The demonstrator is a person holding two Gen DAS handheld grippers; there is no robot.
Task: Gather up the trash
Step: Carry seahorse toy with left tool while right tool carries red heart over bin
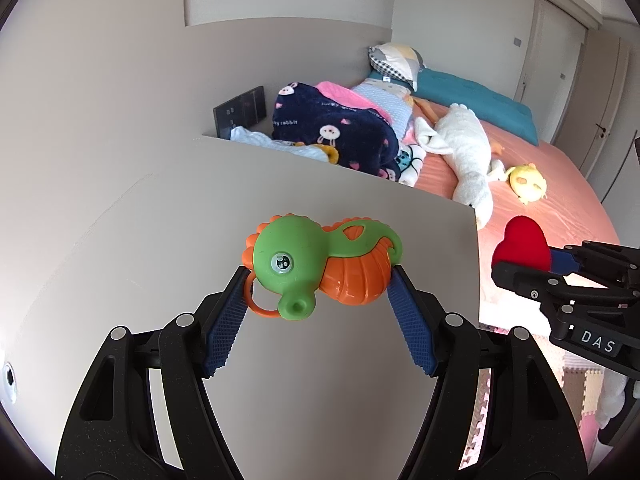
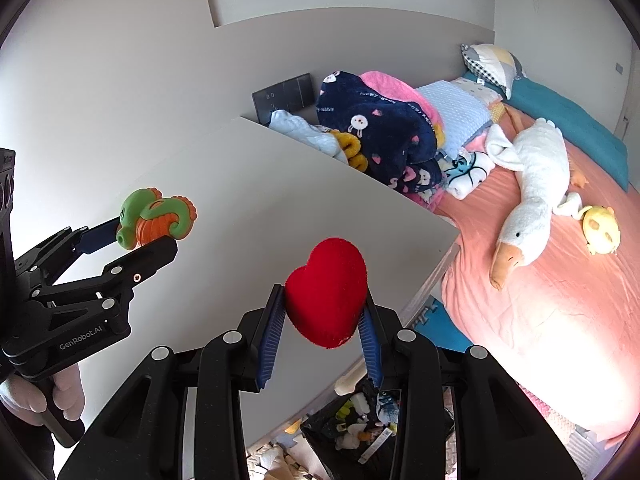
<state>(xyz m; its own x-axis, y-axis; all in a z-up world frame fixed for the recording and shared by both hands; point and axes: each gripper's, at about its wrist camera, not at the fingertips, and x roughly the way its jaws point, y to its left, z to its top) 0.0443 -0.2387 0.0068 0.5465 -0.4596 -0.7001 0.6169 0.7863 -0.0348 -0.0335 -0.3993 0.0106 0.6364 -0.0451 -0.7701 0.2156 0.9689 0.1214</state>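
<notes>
Left wrist view: left hand-held gripper [image 1: 318, 280] is pinching a green-and-orange seahorse toy [image 1: 320, 266] between its blue pads, holding it above the grey tabletop [image 1: 160, 220]. Right hand-held gripper [image 1: 532, 264] is showing at the right edge, clamping a red plush heart [image 1: 522, 242]. Bed [image 1: 560, 208] is lying beyond, with a white goose plush [image 1: 468, 152] and yellow plush [image 1: 526, 178] on it.

Right wrist view: right hand-held gripper [image 2: 324, 312] is squeezing the red plush heart [image 2: 326, 292] over the tabletop [image 2: 260, 200] edge. Left hand-held gripper [image 2: 138, 236] is gripping the seahorse toy [image 2: 154, 218] at left. A dark bag [image 2: 352, 428] with mixed items is sitting on the floor below.
</notes>
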